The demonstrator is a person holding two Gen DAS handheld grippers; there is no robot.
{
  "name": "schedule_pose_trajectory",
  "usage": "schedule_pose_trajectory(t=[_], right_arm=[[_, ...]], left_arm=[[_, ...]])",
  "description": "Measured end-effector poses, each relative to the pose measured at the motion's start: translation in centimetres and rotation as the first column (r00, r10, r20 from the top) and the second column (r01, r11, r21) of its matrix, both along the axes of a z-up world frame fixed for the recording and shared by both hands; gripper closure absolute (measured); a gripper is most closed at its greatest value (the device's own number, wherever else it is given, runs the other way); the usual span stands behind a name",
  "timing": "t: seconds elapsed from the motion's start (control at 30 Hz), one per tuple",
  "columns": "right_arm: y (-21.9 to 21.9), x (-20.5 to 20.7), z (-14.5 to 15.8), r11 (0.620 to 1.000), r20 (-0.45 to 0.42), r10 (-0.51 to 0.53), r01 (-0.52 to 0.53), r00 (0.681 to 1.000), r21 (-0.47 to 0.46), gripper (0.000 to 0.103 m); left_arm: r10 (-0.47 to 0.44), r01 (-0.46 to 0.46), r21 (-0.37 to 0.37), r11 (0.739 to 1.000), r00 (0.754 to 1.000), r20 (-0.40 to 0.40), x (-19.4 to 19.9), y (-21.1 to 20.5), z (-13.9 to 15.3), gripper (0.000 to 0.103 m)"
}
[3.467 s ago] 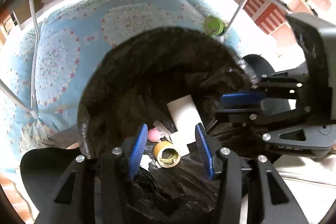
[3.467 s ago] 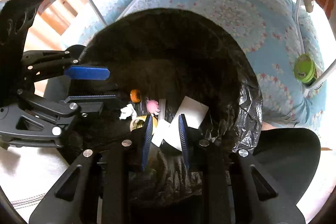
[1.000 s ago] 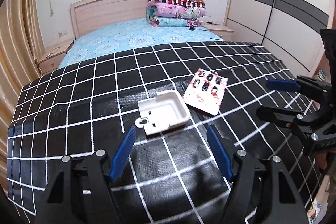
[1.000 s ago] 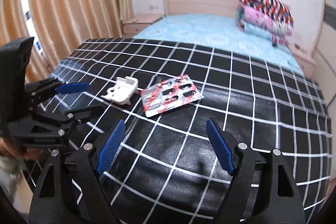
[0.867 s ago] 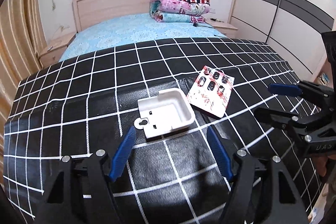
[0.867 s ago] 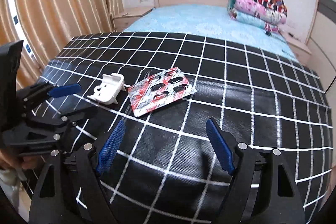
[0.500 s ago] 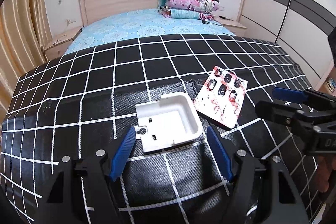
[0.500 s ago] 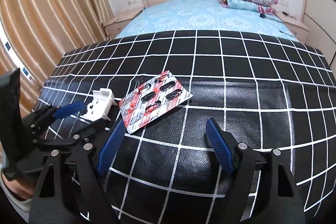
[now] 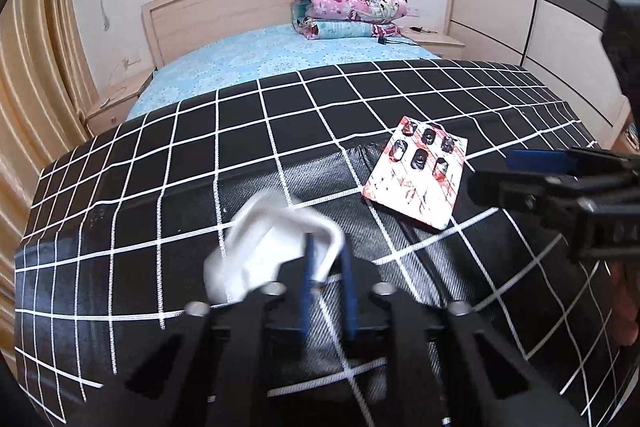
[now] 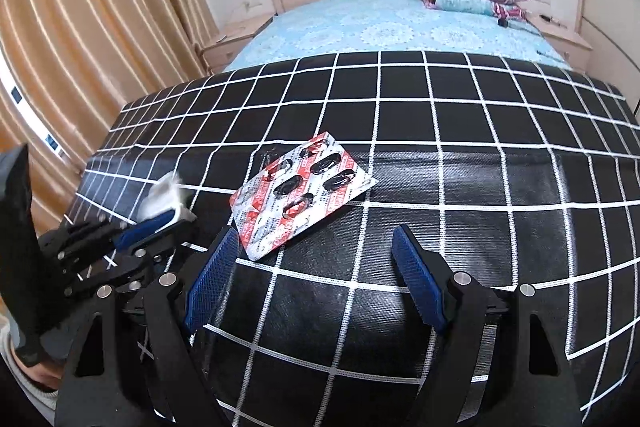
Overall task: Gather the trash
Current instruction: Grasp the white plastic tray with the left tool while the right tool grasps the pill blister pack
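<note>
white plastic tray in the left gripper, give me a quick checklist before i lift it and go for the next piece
1. Left gripper shut on the white plastic tray: ok, the blue pads pinch its right wall.
2. Grip secure: cannot tell, the tray is motion-blurred and caught only at one edge.
3. Right gripper open and free: ok, nothing sits between its pads.
4. Red and silver blister pack within reach: ok, it lies flat on the black grid-patterned cloth just ahead of the right gripper.
5. Grippers apart from each other: ok.
6. Trash bag position: cannot tell, not in view.
</note>
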State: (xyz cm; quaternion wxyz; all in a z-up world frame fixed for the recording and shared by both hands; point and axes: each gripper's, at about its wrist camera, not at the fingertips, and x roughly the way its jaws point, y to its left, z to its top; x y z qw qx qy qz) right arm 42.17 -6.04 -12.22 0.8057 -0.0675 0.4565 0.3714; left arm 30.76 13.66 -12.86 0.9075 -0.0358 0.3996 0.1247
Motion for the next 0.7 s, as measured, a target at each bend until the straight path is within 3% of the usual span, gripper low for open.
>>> schedule_pose_trajectory(t=[0.27,0.57,0.7], right_arm=[[2.5,0.7,-0.6,0.999,-0.051,-0.042,0.042,0.998,-0.012,0.024],[6.3,1.2,-1.2,0.991,-0.02,-0.102,0.1,0.995,-0.088,0.021],[7.2,1.0,-1.4,0.985,0.046,-0.094,0.1,0.994,-0.144,0.021]], left_arm=[[-0.002,0.002,0.01,1.0,0.999,0.04,-2.9,-0.1,1.0,0.097],[0.0,-0.002,0.028,1.0,0.996,0.089,-6.5,-0.1,2.6,0.097],[-0.006,0.002,0.036,0.999,0.994,0.106,-7.4,-0.5,3.2,0.097]])
